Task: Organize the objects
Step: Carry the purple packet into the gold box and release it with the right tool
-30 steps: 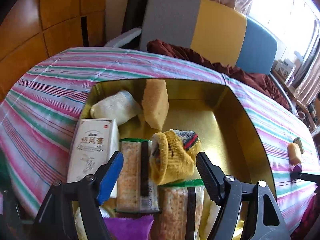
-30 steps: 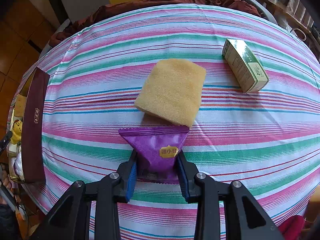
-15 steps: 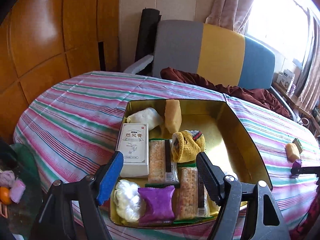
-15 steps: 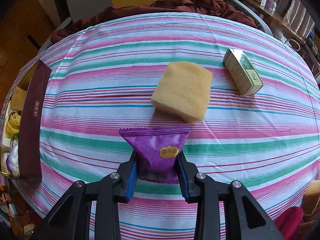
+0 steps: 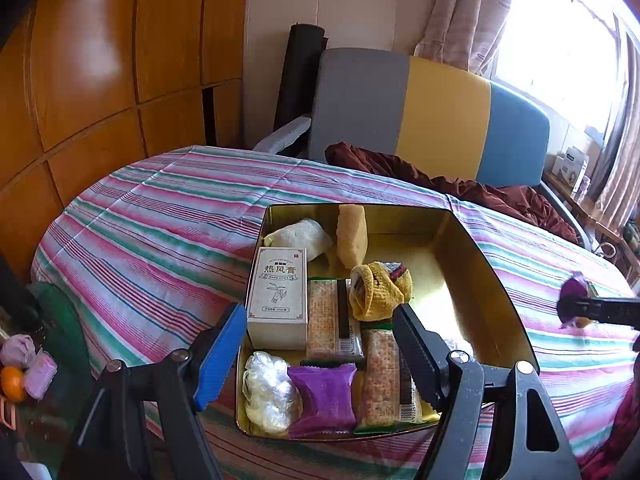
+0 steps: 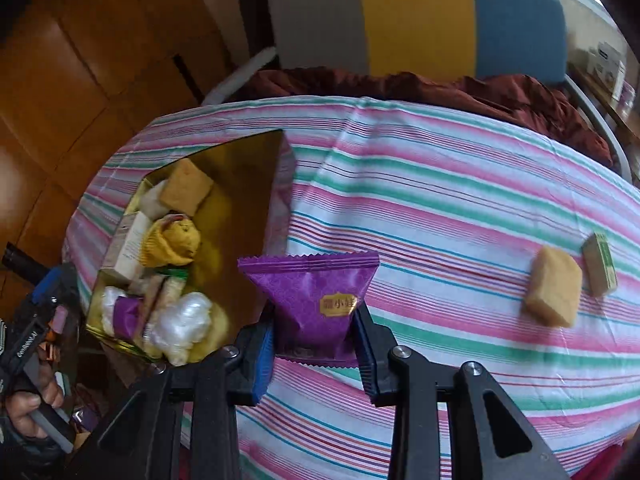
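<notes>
Purple snack packet was clamped in right claw; gold tin lay to its left. Left claw was held wide, empty.

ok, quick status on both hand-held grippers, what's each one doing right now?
Left hand-held gripper: open, holding nothing, above the near end of the gold box.
Right hand-held gripper: closed on the purple snack packet.

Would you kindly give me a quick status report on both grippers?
Right gripper shut on purple snack packet. Left gripper open, empty, over gold tin. Nothing blocking.
</notes>
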Tool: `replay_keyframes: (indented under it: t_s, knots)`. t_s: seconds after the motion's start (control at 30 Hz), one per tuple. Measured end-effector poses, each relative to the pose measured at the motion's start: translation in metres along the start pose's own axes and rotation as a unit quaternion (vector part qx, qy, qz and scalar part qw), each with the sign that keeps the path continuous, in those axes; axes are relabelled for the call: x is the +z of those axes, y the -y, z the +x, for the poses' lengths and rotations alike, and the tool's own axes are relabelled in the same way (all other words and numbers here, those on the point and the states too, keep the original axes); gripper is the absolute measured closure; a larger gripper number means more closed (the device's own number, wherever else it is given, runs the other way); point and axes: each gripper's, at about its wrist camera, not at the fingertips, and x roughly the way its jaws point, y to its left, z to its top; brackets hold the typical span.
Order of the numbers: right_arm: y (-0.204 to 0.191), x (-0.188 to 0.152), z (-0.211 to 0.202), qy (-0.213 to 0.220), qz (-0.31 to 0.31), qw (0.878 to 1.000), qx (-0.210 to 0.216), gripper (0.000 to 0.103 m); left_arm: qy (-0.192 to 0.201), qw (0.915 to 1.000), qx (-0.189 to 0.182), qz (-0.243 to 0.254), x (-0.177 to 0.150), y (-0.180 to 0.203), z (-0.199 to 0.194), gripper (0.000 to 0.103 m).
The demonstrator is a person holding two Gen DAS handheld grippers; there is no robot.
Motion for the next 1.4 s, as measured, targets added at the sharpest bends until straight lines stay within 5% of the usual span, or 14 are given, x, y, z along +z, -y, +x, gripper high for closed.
replay_keyframes:
  t_s: [0.37, 1.1, 1.4]
  knots:
    - [-0.099, 0.024, 0.04, -0.029, -0.106, 0.993, 0.034, 0.068, -0.008, 0.9998, 0.007, -0.013, -0.004, -0.014, 0.003, 0.027]
    - [-0.128, 0.01, 0.13, -0.111, -0.144, 0.983, -0.013, 0.068, -0.002, 0.9992, 0.03, -0.026, -0.005, -0.03, 0.001, 0.027]
    - [-0.127, 0.003, 0.121, -0.101, -0.137, 0.985, -0.006, 0.061, -0.005, 0.9993, 0.028, -0.023, -0.006, -0.027, 0.002, 0.025]
